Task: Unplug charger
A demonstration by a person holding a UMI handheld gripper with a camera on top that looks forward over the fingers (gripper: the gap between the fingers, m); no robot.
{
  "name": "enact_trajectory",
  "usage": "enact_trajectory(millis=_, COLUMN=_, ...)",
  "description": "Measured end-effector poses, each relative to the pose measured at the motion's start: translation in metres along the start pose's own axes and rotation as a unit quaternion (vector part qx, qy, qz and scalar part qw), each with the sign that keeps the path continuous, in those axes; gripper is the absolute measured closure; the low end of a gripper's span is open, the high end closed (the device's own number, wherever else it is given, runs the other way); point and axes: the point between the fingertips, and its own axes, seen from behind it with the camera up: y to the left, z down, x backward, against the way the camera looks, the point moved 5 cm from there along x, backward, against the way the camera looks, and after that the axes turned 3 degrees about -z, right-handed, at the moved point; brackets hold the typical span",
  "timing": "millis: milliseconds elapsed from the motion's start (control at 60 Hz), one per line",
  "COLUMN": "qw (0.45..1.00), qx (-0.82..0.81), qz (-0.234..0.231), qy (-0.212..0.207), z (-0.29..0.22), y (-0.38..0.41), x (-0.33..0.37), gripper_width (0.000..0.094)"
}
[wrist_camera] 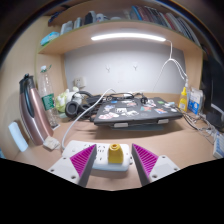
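The gripper (115,160) is held low over a wooden desk (30,160), its two fingers spread wide, the purple pads (82,156) standing apart to left and right with nothing pressed between them. The charger (116,155), a small yellow plug body, sits directly between the fingers, seated in a white power strip (108,168) that lies across the near edge of the desk. A visible gap remains on either side of the charger, so it rests on its own socket and is not yet gripped. The deciding relation is this: the charger lies dead centre between the fingers and slightly ahead of the pads' near ends, standing upright out of the strip, its long axis appearing to rise from the strip's face. In my judgement the gripper is already aligned; closing on the yellow body and drawing away along that axis is what the step requires. A sideways pull would risk dragging the light strip rather than freeing the plug. A white cable (68,125) runs from the strip area off to the far left; whether it belongs to the charger cannot be determined. Beyond the fingers a laptop (135,110) covered in stickers lies closed, well apart from the work. Bottles (44,85) stand at the far left, further bottles (190,100) at the far right, and a shelf (110,30) with a strip light runs above.
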Motion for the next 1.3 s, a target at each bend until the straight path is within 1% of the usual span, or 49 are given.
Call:
enact_trajectory(millis=33, qw=1.0, qx=-0.006, qz=-0.001, qy=0.003, z=0.001, y=0.001, x=-0.003, gripper_width=0.0191)
enact_trajectory(millis=67, qw=1.0, qx=-0.007, qz=-0.005, qy=0.004, z=0.002, y=0.002, x=-0.006, gripper_width=0.0279)
enact_trajectory(millis=100, qw=1.0, qx=-0.007, qz=-0.004, qy=0.009, z=0.004, y=0.001, x=-0.009, gripper_width=0.0454)
enact_trajectory(millis=117, qw=1.0, qx=-0.007, qz=0.0, qy=0.011, z=0.005, y=-0.001, x=-0.01, gripper_width=0.049)
enact_trajectory(millis=150, qw=1.0, qx=0.0, qz=0.008, qy=0.003, z=0.003, y=-0.005, x=-0.011, gripper_width=0.0623)
enact_trajectory(millis=183, qw=1.0, qx=0.006, qz=0.005, qy=0.002, z=0.004, y=-0.004, x=-0.011, gripper_width=0.0635)
enact_trajectory(millis=267, qw=1.0, qx=0.023, qz=-0.003, qy=-0.004, z=0.003, y=-0.003, x=-0.011, gripper_width=0.0723)
enact_trajectory(millis=317, qw=1.0, qx=0.026, qz=-0.004, qy=-0.006, z=0.003, y=-0.003, x=-0.012, gripper_width=0.0744)
enact_trajectory(millis=350, qw=0.999, qx=0.034, qz=-0.004, qy=-0.007, z=0.002, y=-0.004, x=-0.012, gripper_width=0.0774)
enact_trajectory(millis=433, qw=0.999, qx=0.031, qz=-0.005, qy=-0.013, z=0.0, y=-0.003, x=-0.01, gripper_width=0.0783)
enact_trajectory(millis=467, qw=0.999, qx=0.025, qz=-0.006, qy=-0.039, z=-0.012, y=-0.002, x=-0.002, gripper_width=0.0783)
enact_trajectory(millis=517, qw=0.995, qx=0.015, qz=-0.001, qy=-0.102, z=-0.044, y=-0.001, x=0.021, gripper_width=0.0785)
enact_trajectory(millis=550, qw=0.991, qx=0.023, qz=0.007, qy=-0.135, z=-0.067, y=-0.001, x=0.037, gripper_width=0.0787)
enact_trajectory(millis=650, qw=0.984, qx=0.046, qz=-0.003, qy=-0.173, z=-0.108, y=0.005, x=0.072, gripper_width=0.0786)
enact_trajectory(millis=683, qw=0.984, qx=0.048, qz=-0.001, qy=-0.172, z=-0.114, y=0.001, x=0.081, gripper_width=0.0785)
enact_trajectory(millis=767, qw=0.986, qx=0.062, qz=0.015, qy=-0.157, z=-0.108, y=-0.016, x=0.09, gripper_width=0.0785)
enact_trajectory(millis=817, qw=0.989, qx=0.053, qz=0.021, qy=-0.135, z=-0.099, y=-0.03, x=0.093, gripper_width=0.0785)
enact_trajectory(millis=883, qw=0.995, qx=0.037, qz=0.017, qy=-0.087, z=-0.074, y=-0.044, x=0.087, gripper_width=0.0782)
enact_trajectory(millis=1000, qw=0.999, qx=0.029, qz=0.026, qy=0.003, z=-0.024, y=-0.068, x=0.065, gripper_width=0.0777)
enact_trajectory(millis=1100, qw=0.997, qx=0.023, qz=0.043, qy=0.056, z=0.005, y=-0.085, x=0.043, gripper_width=0.0761)
enact_trajectory(millis=1200, qw=0.994, qx=0.02, qz=0.039, qy=0.104, z=0.023, y=-0.09, x=0.024, gripper_width=0.0747)
enact_trajectory(millis=1250, qw=0.992, qx=0.022, qz=0.036, qy=0.121, z=0.029, y=-0.09, x=0.016, gripper_width=0.0733)
enact_trajectory(millis=1300, qw=0.992, qx=0.027, qz=0.04, qy=0.118, z=0.025, y=-0.092, x=0.009, gripper_width=0.0722)
